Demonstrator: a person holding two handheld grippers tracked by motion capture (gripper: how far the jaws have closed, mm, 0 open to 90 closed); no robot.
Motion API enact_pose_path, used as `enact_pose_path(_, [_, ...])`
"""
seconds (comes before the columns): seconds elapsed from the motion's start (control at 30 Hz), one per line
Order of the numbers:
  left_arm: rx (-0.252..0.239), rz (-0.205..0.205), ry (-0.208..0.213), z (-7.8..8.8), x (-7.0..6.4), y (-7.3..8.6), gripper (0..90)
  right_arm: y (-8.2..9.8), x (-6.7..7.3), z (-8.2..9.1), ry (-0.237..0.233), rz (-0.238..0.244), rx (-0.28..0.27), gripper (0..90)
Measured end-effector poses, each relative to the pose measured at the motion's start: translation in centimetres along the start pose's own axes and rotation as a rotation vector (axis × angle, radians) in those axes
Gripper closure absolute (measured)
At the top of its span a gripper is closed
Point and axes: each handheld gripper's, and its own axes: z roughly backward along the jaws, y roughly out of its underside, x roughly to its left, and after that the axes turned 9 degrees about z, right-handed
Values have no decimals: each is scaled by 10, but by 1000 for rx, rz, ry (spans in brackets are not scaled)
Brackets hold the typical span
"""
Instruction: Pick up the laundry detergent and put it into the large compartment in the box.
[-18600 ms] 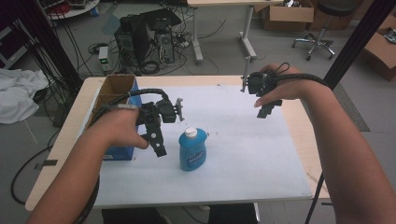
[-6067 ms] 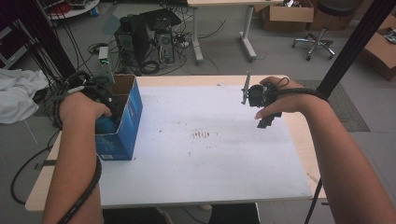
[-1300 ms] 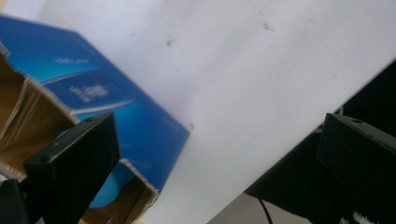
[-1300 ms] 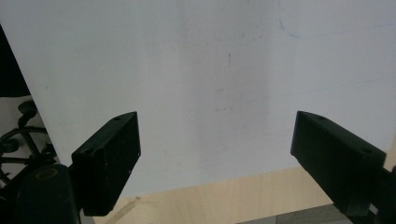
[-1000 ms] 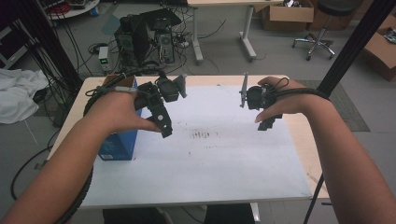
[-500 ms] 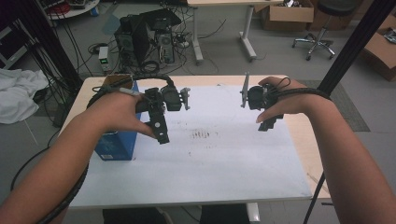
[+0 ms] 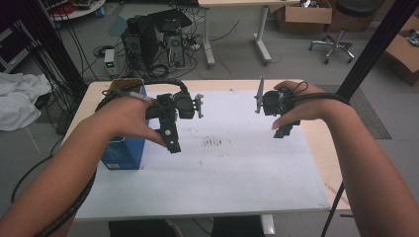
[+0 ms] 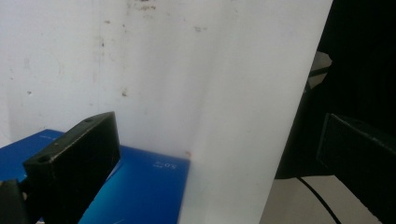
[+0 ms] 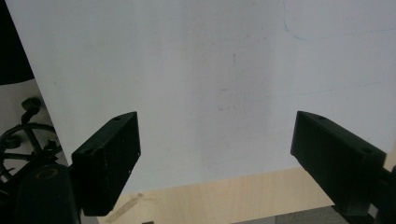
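Note:
My left gripper point(image 7: 172, 140) hangs above the left part of the white sheet point(image 7: 232, 163), just right of the blue box point(image 7: 122, 154). In the left gripper view its jaws stand wide apart around nothing point(image 8: 217, 163), with the blue box point(image 8: 140, 186) low between them. My right gripper point(image 7: 282, 129) hovers over the sheet's far right side. Its jaws are also wide apart and empty point(image 9: 223, 156) above the white sheet point(image 9: 210, 70).
The open-topped blue box stands on the wooden table point(image 7: 321, 148) at its left edge. The table's wooden rim point(image 9: 210, 196) lies just below the right jaws. Computer gear point(image 7: 153, 39) and cables sit on the floor beyond the table, and a black pole point(image 7: 375, 44) rises at right.
The bottle that stood on the sheet long ago is gone. My left gripper has left the box and drifted over the sheet toward the person. The right gripper has barely moved.

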Motion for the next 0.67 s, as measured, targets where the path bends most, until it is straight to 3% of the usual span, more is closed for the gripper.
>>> enact_pose_path(0.67, [-4,-1,14,-4,1,2,1,-4,0,-4,-6,7,1,159])
